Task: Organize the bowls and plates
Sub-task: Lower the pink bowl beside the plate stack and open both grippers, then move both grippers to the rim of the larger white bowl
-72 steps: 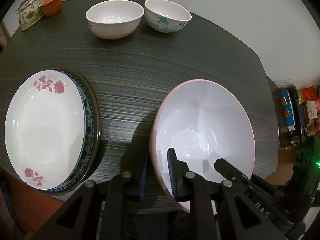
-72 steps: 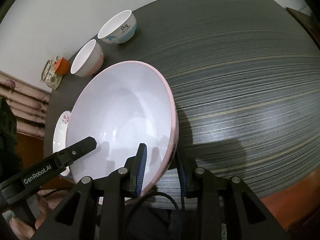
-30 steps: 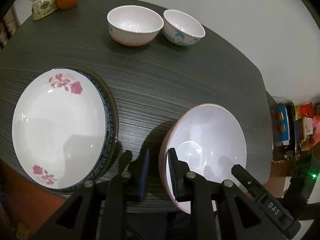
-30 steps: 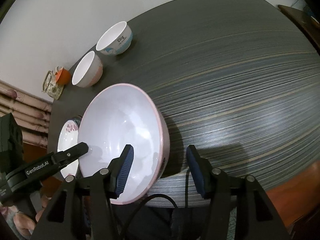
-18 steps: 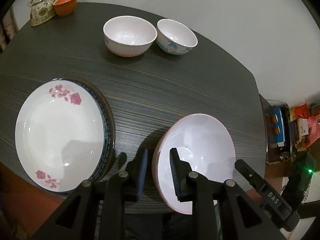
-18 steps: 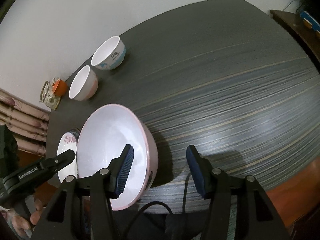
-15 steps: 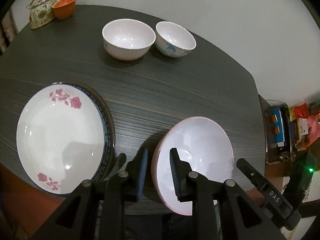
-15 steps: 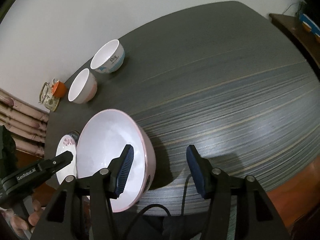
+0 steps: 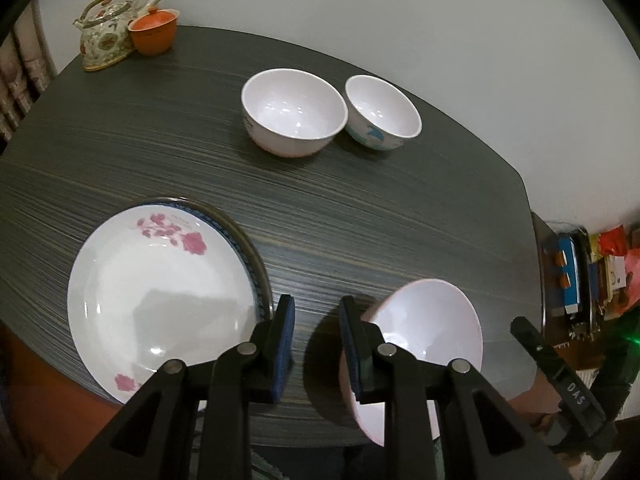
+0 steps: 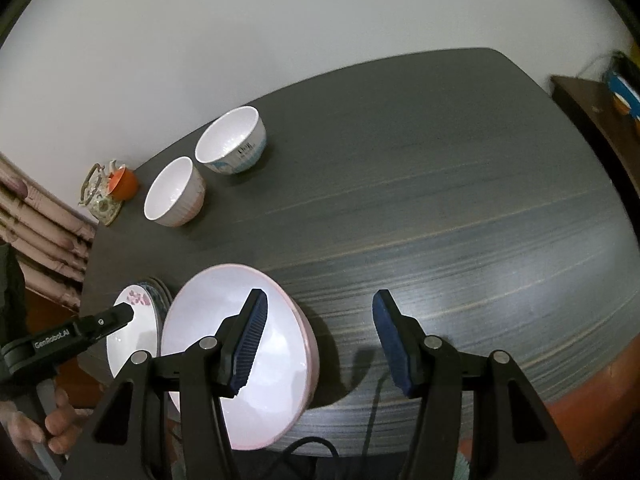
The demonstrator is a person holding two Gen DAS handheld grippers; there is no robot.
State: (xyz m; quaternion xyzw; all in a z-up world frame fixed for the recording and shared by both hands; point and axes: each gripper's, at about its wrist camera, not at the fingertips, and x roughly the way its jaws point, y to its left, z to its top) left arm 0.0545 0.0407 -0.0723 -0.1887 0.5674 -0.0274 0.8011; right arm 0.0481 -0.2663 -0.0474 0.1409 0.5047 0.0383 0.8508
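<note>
Your left gripper (image 9: 316, 334) hangs over the near edge of the dark, streaked wooden table (image 9: 360, 208); its jaws stand a narrow way apart with nothing between them. Its right finger crosses in front of the large white bowl with the pink outside (image 9: 432, 328), and the rim does not sit between the pads. Your right gripper (image 10: 318, 338) is parted wider, and it too grips nothing: its left pad hangs over the inside of that bowl, its right pad over bare table. The bowl sits at the near edge of the table and looks tilted, though its underside is hidden.

Just left of the bowl lies a white plate with pink flowers (image 9: 160, 304), on top of a blue-rimmed plate (image 9: 244, 248) whose edge shows at the right side.

Farther off, well apart from the plates, two small bowls stand side by side: a white bowl with a pink base (image 9: 294, 112) and a white bowl with a blue picture (image 9: 382, 114).

In the far left corner you have a flowered ceramic teapot (image 9: 106, 26) touching a small orange cup (image 9: 154, 32).
</note>
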